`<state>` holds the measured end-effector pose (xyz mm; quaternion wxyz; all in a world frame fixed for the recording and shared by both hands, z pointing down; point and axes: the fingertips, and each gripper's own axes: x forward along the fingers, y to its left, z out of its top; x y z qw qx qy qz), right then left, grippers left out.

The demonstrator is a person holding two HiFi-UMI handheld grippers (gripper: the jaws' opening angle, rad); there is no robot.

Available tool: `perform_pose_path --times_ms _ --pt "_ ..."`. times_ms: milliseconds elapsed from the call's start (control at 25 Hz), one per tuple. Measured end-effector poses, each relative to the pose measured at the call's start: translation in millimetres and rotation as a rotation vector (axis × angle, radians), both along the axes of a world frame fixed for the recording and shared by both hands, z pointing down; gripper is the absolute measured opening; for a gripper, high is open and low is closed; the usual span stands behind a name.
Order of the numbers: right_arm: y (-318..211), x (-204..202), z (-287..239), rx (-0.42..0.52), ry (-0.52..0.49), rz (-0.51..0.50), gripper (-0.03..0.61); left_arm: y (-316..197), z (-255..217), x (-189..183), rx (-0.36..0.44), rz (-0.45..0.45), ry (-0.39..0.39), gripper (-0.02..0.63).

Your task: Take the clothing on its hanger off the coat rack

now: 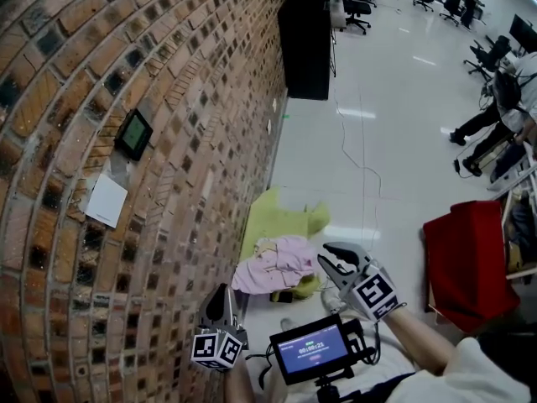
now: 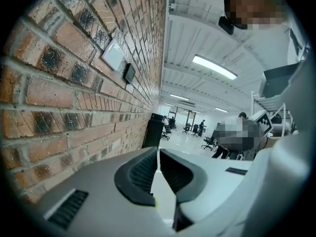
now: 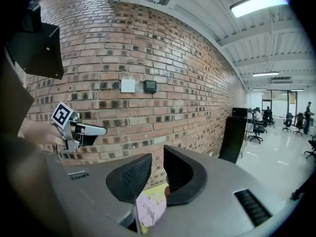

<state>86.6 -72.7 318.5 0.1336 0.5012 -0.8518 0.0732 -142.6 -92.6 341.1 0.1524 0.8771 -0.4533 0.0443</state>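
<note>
A pink garment [image 1: 275,267] lies crumpled on a yellow-green one [image 1: 281,221] on the floor at the foot of the brick wall [image 1: 126,74]. No coat rack or hanger shows in any view. My right gripper [image 1: 325,257] hovers just right of the pile with its jaws nearly together and nothing between them; in the right gripper view [image 3: 157,154] the pink garment [image 3: 148,209] shows below them. My left gripper [image 1: 221,292] is held near the wall, shut and empty, with only floor beyond its jaws in the left gripper view [image 2: 158,152].
A small dark screen [image 1: 132,134] and a white plate [image 1: 106,200] hang on the wall. A black cabinet [image 1: 306,36] stands farther along it. A red cloth [image 1: 466,263] drapes at the right. Office chairs [image 1: 359,7] and a seated person [image 1: 495,116] are beyond.
</note>
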Motion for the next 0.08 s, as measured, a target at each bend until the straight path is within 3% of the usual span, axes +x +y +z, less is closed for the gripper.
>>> perform_pose_path --times_ms 80 --pt "1.8 4.6 0.5 -0.013 0.012 -0.003 0.066 3.1 2.4 2.8 -0.004 -0.004 0.006 0.026"
